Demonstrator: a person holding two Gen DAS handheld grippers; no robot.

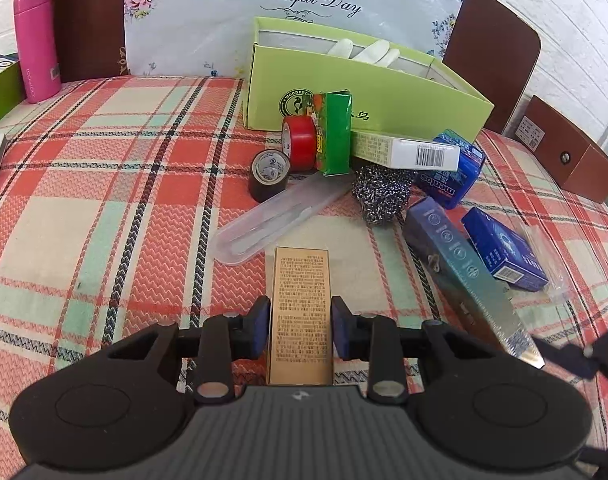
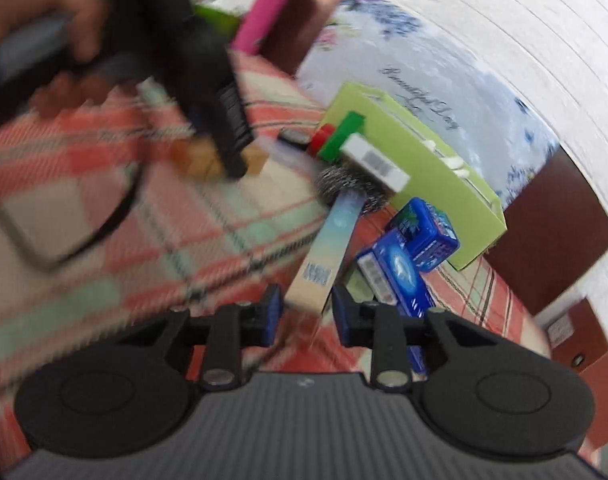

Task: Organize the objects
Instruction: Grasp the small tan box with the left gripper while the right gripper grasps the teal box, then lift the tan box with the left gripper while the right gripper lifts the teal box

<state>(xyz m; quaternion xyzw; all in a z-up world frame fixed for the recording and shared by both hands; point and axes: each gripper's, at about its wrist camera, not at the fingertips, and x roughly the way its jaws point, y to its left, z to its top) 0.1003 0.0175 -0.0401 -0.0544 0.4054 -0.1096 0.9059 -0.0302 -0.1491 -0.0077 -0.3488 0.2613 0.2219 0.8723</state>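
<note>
My left claw [image 1: 300,330] pinches the tan, print-covered cardboard box [image 1: 300,304], lying flat on the plaid cloth [image 1: 104,184]. My right claw [image 2: 306,310], tilted, stands narrowly parted around the long teal carton's [image 2: 328,248] end; whether it grips is unclear, so it may slip.
</note>
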